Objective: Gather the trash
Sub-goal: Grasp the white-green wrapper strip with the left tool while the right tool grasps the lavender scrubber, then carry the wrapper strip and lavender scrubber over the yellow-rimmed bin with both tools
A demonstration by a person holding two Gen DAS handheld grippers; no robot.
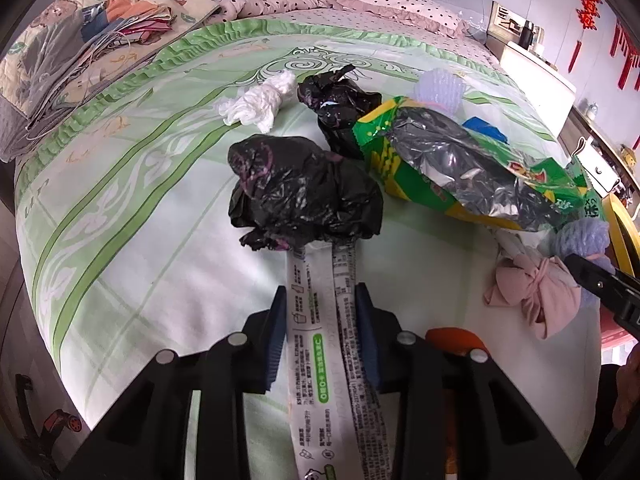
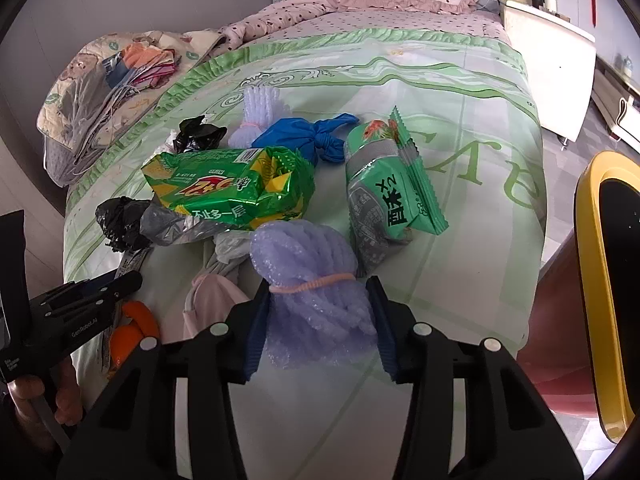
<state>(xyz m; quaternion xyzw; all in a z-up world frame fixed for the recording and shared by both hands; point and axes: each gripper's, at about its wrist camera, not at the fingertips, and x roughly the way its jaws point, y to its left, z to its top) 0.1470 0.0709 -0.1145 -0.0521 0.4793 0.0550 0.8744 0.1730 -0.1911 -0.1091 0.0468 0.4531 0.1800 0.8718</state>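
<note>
One flattened carton [image 1: 320, 340] points along left tongs [image 1: 322, 344].

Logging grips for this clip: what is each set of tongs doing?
Left tongs: shut on white printed wrapper.
Right tongs: shut on lavender foam bundle.

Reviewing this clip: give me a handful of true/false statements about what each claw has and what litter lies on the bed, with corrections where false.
1. The left claw is closed on a flattened white carton. True.
2. The right claw has a blue knotted bag between its fingers. False: it is closed on a lavender foam-net bundle; the blue knotted bag lies farther up the bed.
3. A crumpled black plastic bag sits just beyond the tip of the carton. True.
4. The green snack wrappers are already in a bin. False: the large green wrapper and the smaller green packet both lie on the green bedspread.
5. A white crumpled tissue lies on the bed. True.
</note>
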